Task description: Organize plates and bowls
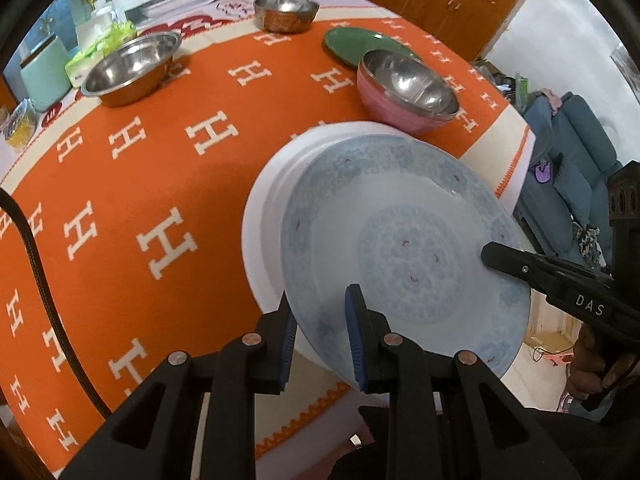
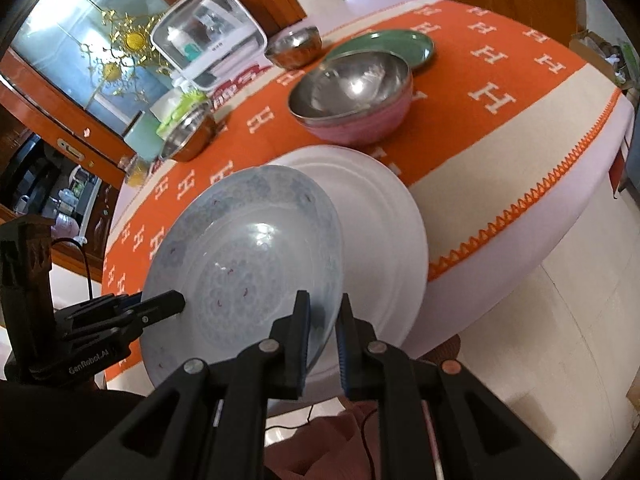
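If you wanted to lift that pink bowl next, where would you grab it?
Probably by its rim. The pink bowl stands upright with a steel bowl nested inside, so the body is too wide and round; a finger inside and one outside the lip suits better. Come from above on the near side, over the white plate, since the green plate sits close behind.

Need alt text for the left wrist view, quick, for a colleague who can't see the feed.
Both grippers, left gripper and right gripper, grip a blue-patterned plate by its rim, tilted over a white plate on the orange tablecloth. Beyond sit a pink bowl, a green plate and two steel bowls.
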A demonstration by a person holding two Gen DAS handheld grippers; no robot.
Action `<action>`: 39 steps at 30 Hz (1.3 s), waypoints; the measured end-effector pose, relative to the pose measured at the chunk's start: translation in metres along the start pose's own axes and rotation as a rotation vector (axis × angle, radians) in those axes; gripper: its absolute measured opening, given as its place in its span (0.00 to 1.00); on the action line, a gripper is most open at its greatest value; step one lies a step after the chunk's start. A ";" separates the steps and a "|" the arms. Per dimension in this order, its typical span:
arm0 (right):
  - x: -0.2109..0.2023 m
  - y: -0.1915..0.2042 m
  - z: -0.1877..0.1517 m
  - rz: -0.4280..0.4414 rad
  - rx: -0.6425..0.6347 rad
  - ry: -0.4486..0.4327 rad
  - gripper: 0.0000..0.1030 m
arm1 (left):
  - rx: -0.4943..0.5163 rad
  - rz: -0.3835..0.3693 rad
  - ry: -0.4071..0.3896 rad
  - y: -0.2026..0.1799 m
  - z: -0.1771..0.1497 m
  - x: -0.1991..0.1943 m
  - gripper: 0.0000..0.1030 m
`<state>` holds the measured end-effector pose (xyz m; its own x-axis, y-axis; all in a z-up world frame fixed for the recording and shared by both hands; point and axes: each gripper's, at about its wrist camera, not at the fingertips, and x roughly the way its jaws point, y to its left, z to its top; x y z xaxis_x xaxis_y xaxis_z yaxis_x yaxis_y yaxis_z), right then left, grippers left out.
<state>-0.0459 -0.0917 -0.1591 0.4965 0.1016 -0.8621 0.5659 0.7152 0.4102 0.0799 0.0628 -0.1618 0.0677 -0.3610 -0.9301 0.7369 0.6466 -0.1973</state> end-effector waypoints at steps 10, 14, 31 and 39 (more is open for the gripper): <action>0.036 -0.023 0.028 0.033 -0.056 0.179 0.14 | -0.103 0.071 0.076 -0.005 0.009 0.032 0.21; 0.047 -0.024 0.037 0.048 -0.114 0.233 0.14 | -0.153 0.105 0.089 -0.006 0.011 0.040 0.21; 0.056 -0.009 0.047 0.058 -0.425 0.309 0.18 | -0.368 0.152 0.078 0.003 0.006 0.054 0.22; 0.052 -0.003 0.046 0.014 -0.452 0.287 0.20 | -0.411 0.129 0.097 0.003 0.003 0.050 0.30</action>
<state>0.0079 -0.1203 -0.1915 0.2660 0.2526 -0.9303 0.1895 0.9325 0.3074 0.0876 0.0444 -0.2078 0.0635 -0.2080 -0.9761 0.3962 0.9029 -0.1667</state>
